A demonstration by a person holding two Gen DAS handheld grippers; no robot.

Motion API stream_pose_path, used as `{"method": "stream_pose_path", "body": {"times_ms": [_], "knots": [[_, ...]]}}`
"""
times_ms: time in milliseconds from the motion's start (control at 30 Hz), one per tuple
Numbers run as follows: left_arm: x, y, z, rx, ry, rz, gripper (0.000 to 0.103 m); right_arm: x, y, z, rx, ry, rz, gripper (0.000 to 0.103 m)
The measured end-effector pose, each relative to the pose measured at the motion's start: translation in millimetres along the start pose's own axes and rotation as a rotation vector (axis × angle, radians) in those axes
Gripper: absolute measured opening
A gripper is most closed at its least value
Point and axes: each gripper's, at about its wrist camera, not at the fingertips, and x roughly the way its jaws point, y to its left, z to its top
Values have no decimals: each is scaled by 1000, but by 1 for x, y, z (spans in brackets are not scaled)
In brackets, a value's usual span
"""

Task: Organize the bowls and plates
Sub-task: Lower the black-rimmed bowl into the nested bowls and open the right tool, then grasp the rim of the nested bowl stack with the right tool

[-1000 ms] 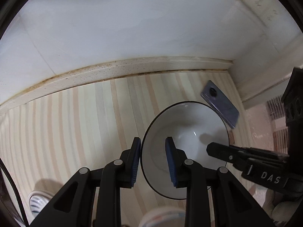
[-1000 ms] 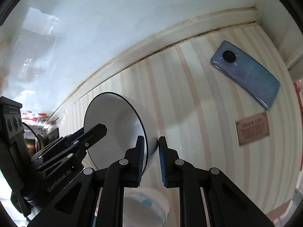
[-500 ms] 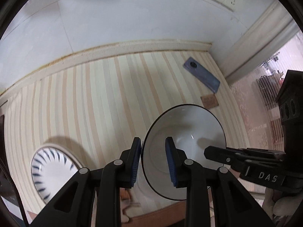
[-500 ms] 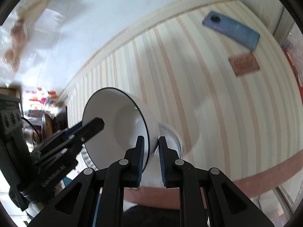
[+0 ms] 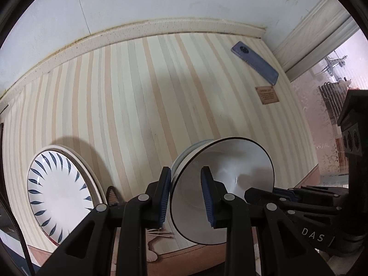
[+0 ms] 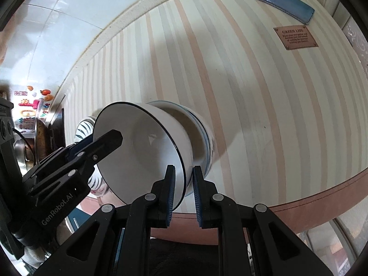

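Observation:
A white bowl [image 5: 232,168] with a thin black rim hangs tilted between both grippers. My left gripper [image 5: 186,184] is shut on its left rim, one pad inside and one outside. On the opposite rim my right gripper [image 6: 184,184] is shut the same way. The white bowl [image 6: 142,142] has its base at or just inside a blue-striped bowl [image 6: 203,135] standing on the striped tablecloth [image 6: 253,92]. That blue-striped bowl [image 5: 184,154] is mostly hidden behind it. A plate [image 5: 57,191] with blue leaf marks lies to the left.
A blue phone [image 5: 255,65] and a small brown label [image 5: 266,94] lie at the back right by the wall corner. The table's brown front edge [image 6: 299,195] runs just under the bowls. A glass door stands at the right.
Both grippers carried the white bowl from the back of the table, near the wall, toward the front edge and down to the blue-striped bowl. The leaf plate came into view.

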Motion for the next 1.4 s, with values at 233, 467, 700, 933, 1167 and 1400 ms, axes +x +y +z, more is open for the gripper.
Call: {"method": "stream_pose_path", "body": {"times_ms": [233,467,700,933,1167,1400], "knots": [[13,-1,-1,11,24,22,24,5,-2,8,9,5,-9,17],[18,-2,0,15,32,25,24,5,-1,13,25,6,-9,18],[19,1,-1,2,36,23,24,-2,-3,14,30,-8,-23,21],[-11,-2,-6,22,-17,72,25,-27,12,-4,-39,-69,-90,50],[-61,-1,-25,46,-107,78,31,-73,33,-42,-121,-194,-167,81],[-114,1,-46,36,-211,28,79,-123,51,-81,-149,-303,-201,88]]}}
